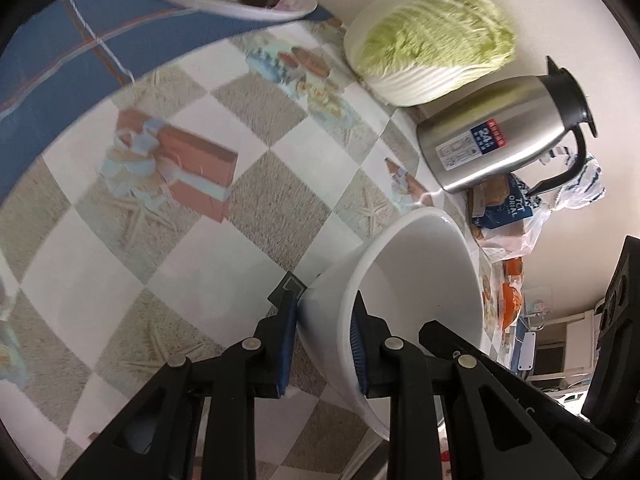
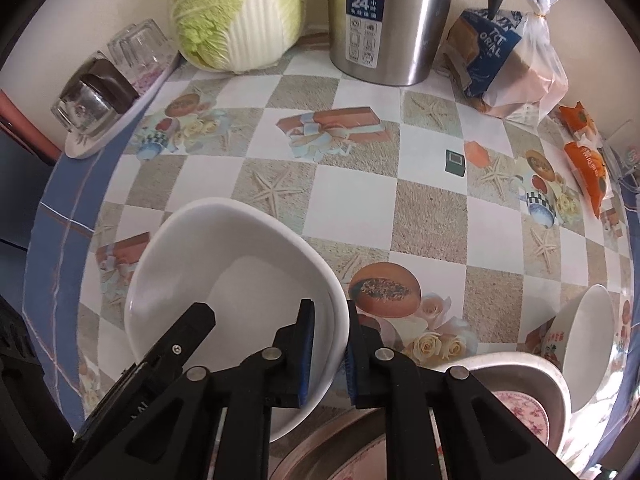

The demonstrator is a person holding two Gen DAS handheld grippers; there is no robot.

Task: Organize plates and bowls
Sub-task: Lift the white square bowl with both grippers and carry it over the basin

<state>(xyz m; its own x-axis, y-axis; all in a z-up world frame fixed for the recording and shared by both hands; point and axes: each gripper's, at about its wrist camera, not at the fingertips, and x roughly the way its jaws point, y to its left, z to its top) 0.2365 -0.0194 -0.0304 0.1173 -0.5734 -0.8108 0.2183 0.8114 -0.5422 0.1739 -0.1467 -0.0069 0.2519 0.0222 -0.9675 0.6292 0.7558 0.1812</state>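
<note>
A plain white bowl (image 1: pixel 424 280) is held above the table by both grippers at once. In the left wrist view my left gripper (image 1: pixel 324 340) is shut on its rim, one finger outside and one inside. In the right wrist view my right gripper (image 2: pixel 330 344) is shut on the opposite rim of the same bowl (image 2: pixel 240 264). At the lower right of the right wrist view lie a stack of plates (image 2: pixel 516 396), one with a pink flower pattern, and a decorated bowl (image 2: pixel 588 340) standing on edge.
At the back stand a napa cabbage (image 2: pixel 236 12), a steel thermos jug (image 2: pixel 388 20) and bagged bread (image 2: pixel 504 64). A white tray with upturned glasses (image 2: pixel 108 92) is at the left. Orange snack packets (image 2: pixel 588 160) lie right. A small dark square (image 2: pixel 455 163) lies on the patterned tablecloth (image 2: pixel 432 224).
</note>
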